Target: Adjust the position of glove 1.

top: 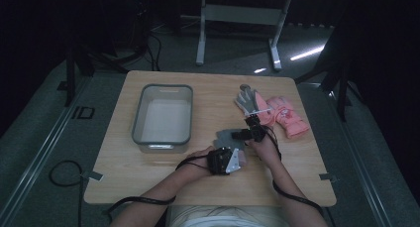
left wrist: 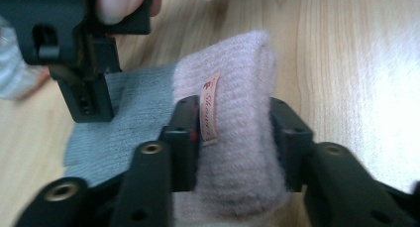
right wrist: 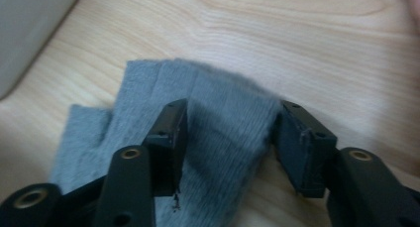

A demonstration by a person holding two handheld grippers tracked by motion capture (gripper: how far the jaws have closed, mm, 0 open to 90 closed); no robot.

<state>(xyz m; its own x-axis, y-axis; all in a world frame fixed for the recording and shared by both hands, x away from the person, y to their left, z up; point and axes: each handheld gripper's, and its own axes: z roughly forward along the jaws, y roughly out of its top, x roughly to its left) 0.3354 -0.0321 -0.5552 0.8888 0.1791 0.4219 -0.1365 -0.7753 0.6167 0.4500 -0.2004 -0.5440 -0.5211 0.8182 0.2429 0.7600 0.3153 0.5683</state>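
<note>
on table [top: 148, 187], hand-held grippers [top: 232, 160] clamp glove [top: 229, 136]

Sat on grey carpeted floor [top: 39, 133], dim all round: a light wooden table with rounded corners [top: 148, 172]. Beyond it, a white metal desk frame on two legs [top: 237, 19], backed by darkness. Streaks of light across the floor [top: 307, 52]. Black cables [top: 59, 172] looped at left, beside a metal floor rail [top: 47, 138].

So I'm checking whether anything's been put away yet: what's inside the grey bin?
The grey bin looks empty: its pale floor shows bare from above. The strip just behind its near wall is hidden, so something flat could lie there unseen.
</note>
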